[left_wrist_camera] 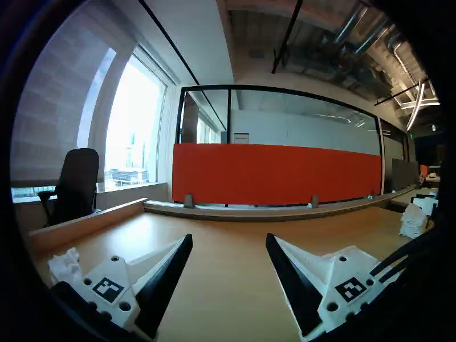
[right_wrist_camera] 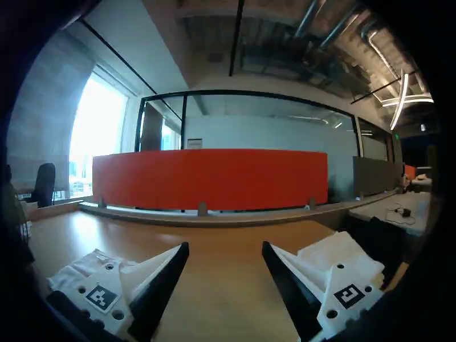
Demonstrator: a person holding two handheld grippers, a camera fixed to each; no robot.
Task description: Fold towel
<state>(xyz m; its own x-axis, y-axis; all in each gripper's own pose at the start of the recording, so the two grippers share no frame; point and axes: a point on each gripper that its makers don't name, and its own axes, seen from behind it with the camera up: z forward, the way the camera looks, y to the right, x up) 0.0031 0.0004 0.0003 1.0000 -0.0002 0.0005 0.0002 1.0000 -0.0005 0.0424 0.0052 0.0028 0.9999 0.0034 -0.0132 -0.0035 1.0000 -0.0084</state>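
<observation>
The left gripper (left_wrist_camera: 228, 238) hangs low over the wooden worktop (left_wrist_camera: 228, 285), its fingers spread wide with nothing between them. A crumpled white cloth (left_wrist_camera: 64, 265) lies behind the finger on that view's left. The right gripper (right_wrist_camera: 225, 246) is also wide open and empty. A white towel (right_wrist_camera: 77, 271) lies flat beneath its left-hand finger, and a folded white stack (right_wrist_camera: 342, 246) sits behind the other. An orange panel (left_wrist_camera: 273, 174) backs the worktop.

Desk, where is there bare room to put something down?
Bare wood: the middle of the desk, from the open left tool up to the orange divider. Crowded: a crumpled white cloth at the left edge, a white pile far right, and stacked white towels beside the right tool.
</observation>
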